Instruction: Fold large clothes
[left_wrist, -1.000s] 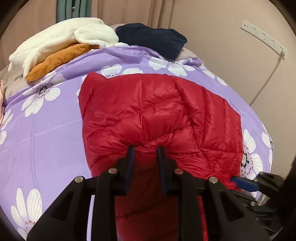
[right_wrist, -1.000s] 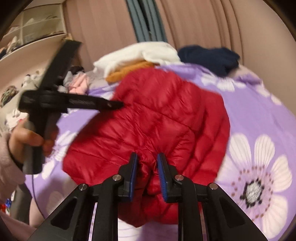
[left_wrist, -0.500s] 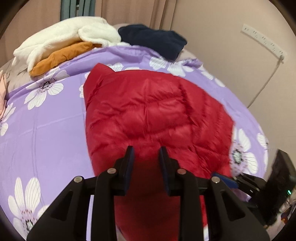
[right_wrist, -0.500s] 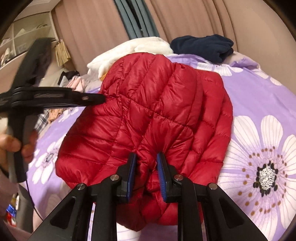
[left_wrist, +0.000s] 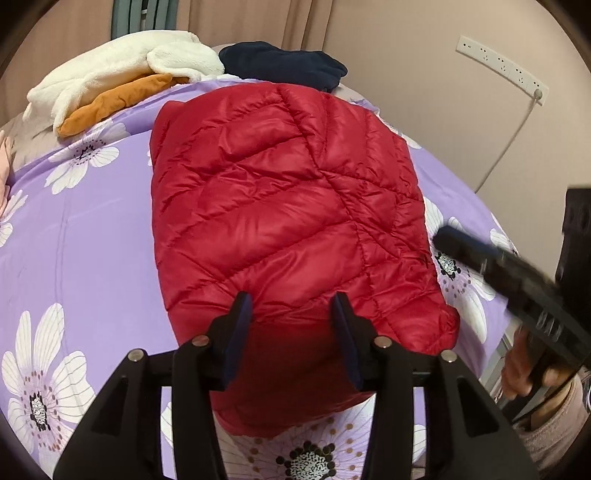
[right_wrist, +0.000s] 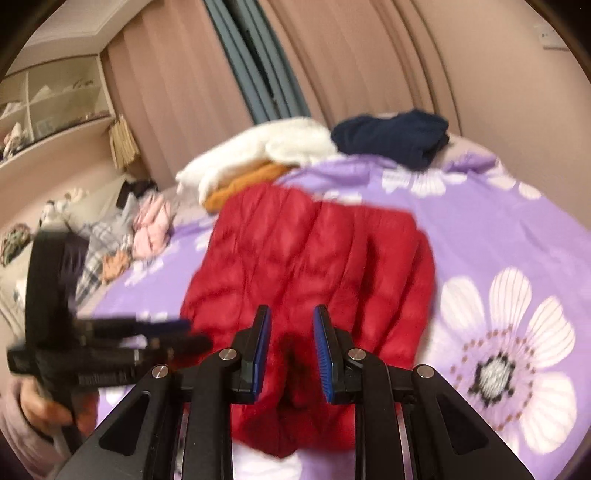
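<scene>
A red quilted down jacket (left_wrist: 280, 206) lies folded on the purple flowered bedspread (left_wrist: 74, 251). My left gripper (left_wrist: 291, 306) is open, its fingers wide apart just above the jacket's near edge, holding nothing. My right gripper (right_wrist: 291, 321) is open too, over the jacket's (right_wrist: 306, 266) near edge, with the fabric loose between the blue pads. The right gripper also shows at the right of the left wrist view (left_wrist: 509, 273), and the left gripper at the left of the right wrist view (right_wrist: 107, 343).
A white fleece (left_wrist: 110, 74), an orange garment (left_wrist: 118, 99) and a navy garment (left_wrist: 284, 62) lie piled at the bed's far end. A wall with a power strip (left_wrist: 502, 66) stands right. More clothes (right_wrist: 147, 225) and shelves (right_wrist: 51, 110) are to the left.
Both grippers opened and let go of the jacket's edge. The jacket dropped flat onto the bedspread. Both grippers drew back a little.
</scene>
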